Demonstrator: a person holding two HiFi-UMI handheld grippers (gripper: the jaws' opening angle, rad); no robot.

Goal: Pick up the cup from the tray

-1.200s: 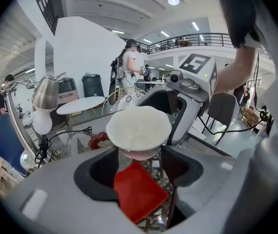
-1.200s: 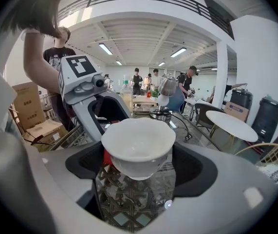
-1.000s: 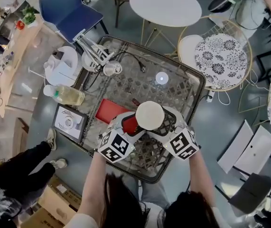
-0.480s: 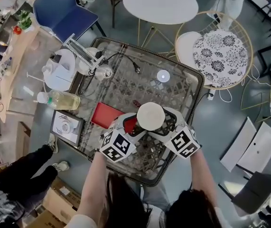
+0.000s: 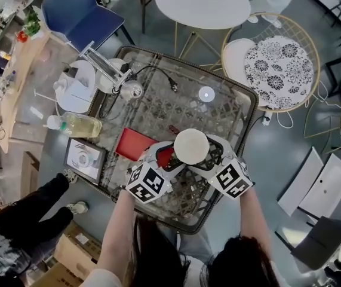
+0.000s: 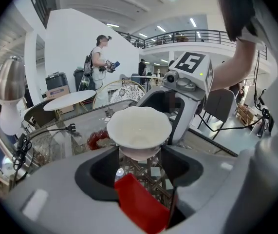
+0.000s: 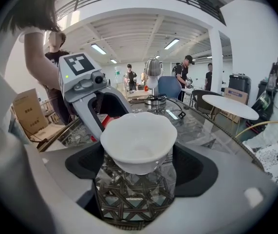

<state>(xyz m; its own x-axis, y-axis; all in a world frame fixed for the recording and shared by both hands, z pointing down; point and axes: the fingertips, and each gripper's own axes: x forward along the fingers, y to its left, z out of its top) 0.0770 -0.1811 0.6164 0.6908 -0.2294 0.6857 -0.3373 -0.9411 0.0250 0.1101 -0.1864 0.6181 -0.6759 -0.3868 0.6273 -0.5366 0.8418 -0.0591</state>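
Two grippers hold one white cup [image 5: 191,146] together: the left gripper [image 5: 171,159] and the right gripper [image 5: 209,154] each clench it from opposite sides (mouth upward), just beside the red tray [image 5: 133,143] and higher than it.

**The cup between two facing pairs of jaws, over the near part of the table**

The cup [image 5: 191,146] stands between the jaws of the left gripper [image 5: 175,155] and those of the right gripper [image 5: 208,154]. The two pairs meet it from opposite sides, one jaw on either side of it. Under and to the left of the left gripper's jaws lies the tray [image 5: 132,142], flat on the table [image 5: 158,109]. Beyond both pairs of jaws a small disc [image 5: 206,94] lies on the table. Beyond and to the left of them stands a lamp [image 5: 129,89]. Well left of the jaws, just outside the table's edge, lie a bottle [image 5: 77,125] and, nearer, a framed picture [image 5: 83,159]. Beyond and right of the right gripper's jaws, off the table, stands a cushioned chair [image 5: 277,70].
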